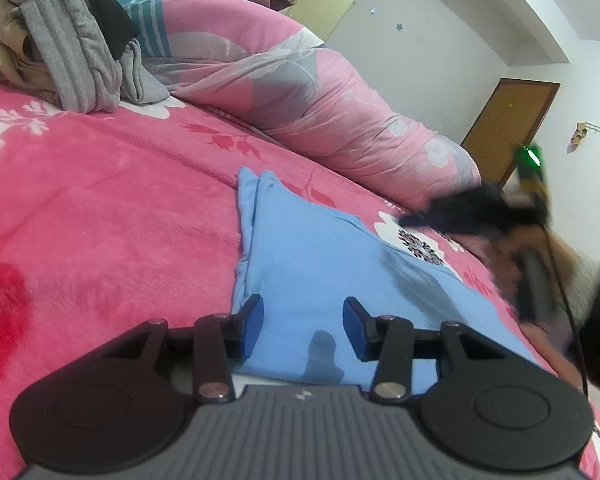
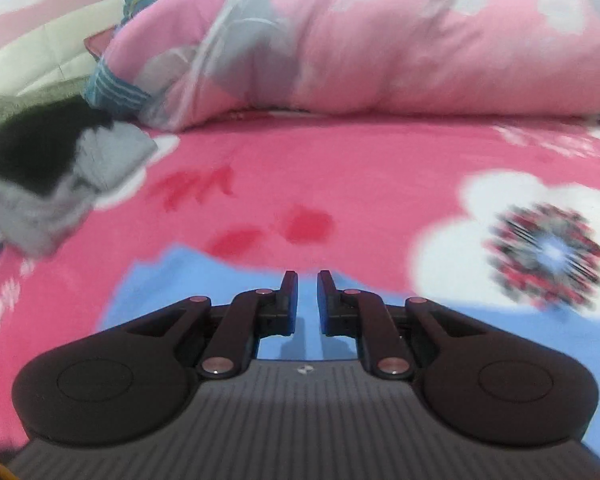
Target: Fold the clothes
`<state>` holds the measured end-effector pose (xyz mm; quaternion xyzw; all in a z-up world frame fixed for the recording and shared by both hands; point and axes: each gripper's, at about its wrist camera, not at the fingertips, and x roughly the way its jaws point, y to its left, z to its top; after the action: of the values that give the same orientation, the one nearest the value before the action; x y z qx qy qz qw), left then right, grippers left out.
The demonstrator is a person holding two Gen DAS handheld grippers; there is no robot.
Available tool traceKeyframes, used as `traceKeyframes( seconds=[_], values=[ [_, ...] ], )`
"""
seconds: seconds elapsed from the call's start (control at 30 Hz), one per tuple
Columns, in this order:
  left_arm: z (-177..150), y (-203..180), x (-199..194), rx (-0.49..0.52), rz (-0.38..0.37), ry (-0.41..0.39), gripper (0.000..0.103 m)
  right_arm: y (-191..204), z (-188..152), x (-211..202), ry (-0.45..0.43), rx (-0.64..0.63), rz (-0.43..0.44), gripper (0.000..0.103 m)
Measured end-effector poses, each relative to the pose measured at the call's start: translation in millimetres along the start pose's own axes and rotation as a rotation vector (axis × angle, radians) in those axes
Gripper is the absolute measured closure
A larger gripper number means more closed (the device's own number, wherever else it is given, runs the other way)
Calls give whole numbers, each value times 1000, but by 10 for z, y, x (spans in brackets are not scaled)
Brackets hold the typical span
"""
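A light blue garment (image 1: 308, 256) lies folded flat on the pink flowered blanket (image 1: 100, 208). My left gripper (image 1: 303, 326) is open just above its near edge, with nothing between the fingers. The right gripper (image 1: 428, 216) shows blurred at the right of the left wrist view, over the garment's far edge. In the right wrist view the right gripper (image 2: 308, 288) has its jaws close together with a narrow gap and nothing between them, above the blue garment (image 2: 172, 280). This view is blurred by motion.
A pile of grey, beige and black clothes (image 1: 60, 48) sits at the far left of the bed, and also shows in the right wrist view (image 2: 48, 176). A rolled pink flowered quilt (image 1: 300, 92) lies along the back. A brown door (image 1: 504, 128) is beyond.
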<state>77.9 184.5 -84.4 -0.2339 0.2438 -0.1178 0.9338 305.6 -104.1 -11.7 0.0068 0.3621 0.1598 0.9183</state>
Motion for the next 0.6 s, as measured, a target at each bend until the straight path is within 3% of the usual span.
traceKeyframes(
  seconds=[0.13,0.23,0.33,0.4,0.47,0.6],
  values=[
    [5,-11,-1,3,6,1,58,-379,-341,-276,9,-30,-92,94],
    [5,-10,3,-3,0,3,56,-627,-467,-235,29,-28,-134,94],
    [15,54,1,-44,-29,2,55,-899,-462,7,42,-12,-160,96],
    [22,57,9,-49,-27,7,55,-1099,-355,135,-1,16,-167,96],
    [34,42,19,-45,-17,17,55,-1330,-222,236,-23,48,-248,96],
    [91,-13,33,-31,5,51,52,-1759,-161,22,-76,168,-288,93]
  ],
)
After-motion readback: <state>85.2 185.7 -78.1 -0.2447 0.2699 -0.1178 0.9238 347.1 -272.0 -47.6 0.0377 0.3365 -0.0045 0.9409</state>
